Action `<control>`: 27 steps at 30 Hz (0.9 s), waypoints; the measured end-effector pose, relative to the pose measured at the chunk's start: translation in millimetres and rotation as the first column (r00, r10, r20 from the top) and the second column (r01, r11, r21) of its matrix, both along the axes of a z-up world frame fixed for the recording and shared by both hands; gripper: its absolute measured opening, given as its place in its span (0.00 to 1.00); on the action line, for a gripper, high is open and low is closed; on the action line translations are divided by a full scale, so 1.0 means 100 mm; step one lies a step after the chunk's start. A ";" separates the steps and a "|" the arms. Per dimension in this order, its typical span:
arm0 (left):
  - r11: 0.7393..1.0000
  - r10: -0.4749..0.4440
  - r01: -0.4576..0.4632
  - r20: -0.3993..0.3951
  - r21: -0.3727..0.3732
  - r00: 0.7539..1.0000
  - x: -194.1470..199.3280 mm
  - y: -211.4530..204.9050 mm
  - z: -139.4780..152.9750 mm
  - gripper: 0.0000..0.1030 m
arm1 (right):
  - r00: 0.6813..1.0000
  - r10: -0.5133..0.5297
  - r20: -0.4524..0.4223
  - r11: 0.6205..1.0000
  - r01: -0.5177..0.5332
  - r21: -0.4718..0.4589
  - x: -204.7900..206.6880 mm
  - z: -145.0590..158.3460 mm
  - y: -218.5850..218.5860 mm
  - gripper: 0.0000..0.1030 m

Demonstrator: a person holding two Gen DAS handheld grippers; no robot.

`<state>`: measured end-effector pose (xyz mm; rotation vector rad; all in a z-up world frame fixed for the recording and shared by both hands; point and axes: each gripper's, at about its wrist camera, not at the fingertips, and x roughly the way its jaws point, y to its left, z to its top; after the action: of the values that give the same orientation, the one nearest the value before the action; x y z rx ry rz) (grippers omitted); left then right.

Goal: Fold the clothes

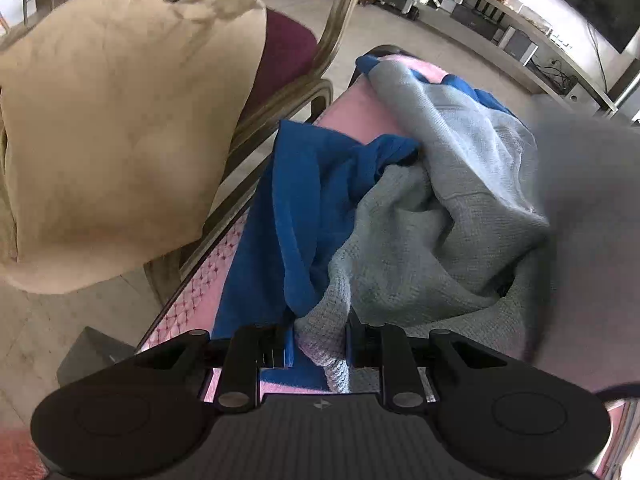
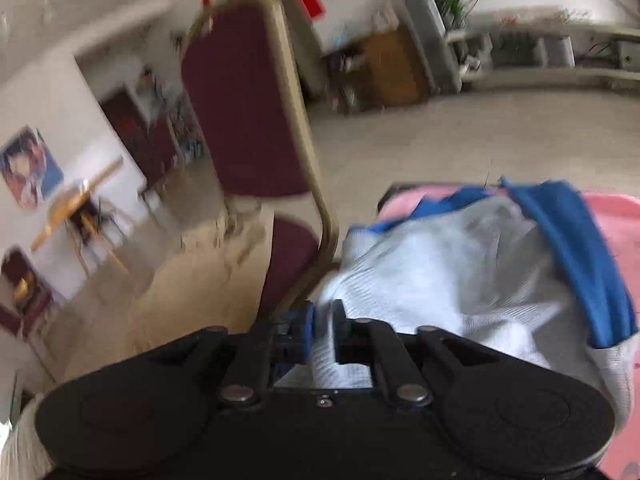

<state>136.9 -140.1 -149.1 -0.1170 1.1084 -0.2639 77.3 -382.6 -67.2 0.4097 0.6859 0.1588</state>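
A grey knit garment lies crumpled on a blue garment on the pink-covered table. My left gripper is shut on a near edge of the grey knit, and the fabric is bunched between its pads. In the blurred right wrist view, my right gripper has a fold of the same grey garment pinched in a narrow gap at the table's left side. The blue garment shows behind and to the right of the grey one. A blurred grey mass fills the right of the left wrist view.
A maroon chair with a gold frame stands close to the table's left edge. Beige cloth is draped over the chair seat. Tiled floor stretches beyond, with shelves along the far wall.
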 end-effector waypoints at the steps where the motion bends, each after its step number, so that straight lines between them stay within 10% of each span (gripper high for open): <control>1: 1.000 0.000 0.000 -0.004 -0.005 1.000 0.00 0.01 0.00 0.20 | 1.000 -0.026 -0.007 1.000 0.026 0.003 -0.01 0.00 -0.04 0.30; 6: 1.000 -0.003 0.003 -0.017 -0.019 1.000 0.00 0.03 0.00 0.21 | 0.968 -0.247 -0.034 0.968 0.248 0.045 -0.46 -0.15 -0.79 0.34; 12: 1.000 -0.018 0.018 -0.001 0.016 1.000 -0.01 -0.04 -0.01 0.21 | 0.854 -0.499 -0.145 0.862 0.506 0.015 -0.93 -0.70 -1.74 0.30; 24: 0.998 -0.029 0.029 0.005 0.063 1.000 0.04 -0.12 -0.07 0.21 | 0.870 -0.407 -0.277 0.913 0.388 -0.125 -0.48 -1.55 -1.82 0.46; 27: 0.998 -0.026 0.026 0.011 0.057 1.000 0.05 -0.13 -0.06 0.20 | 0.865 -0.448 -0.226 0.893 0.419 -0.166 -0.45 -1.58 -1.79 0.29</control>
<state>142.3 -153.5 -155.3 -0.0502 1.1051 -0.2555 32.3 -561.4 -224.8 0.4719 0.8377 -0.3690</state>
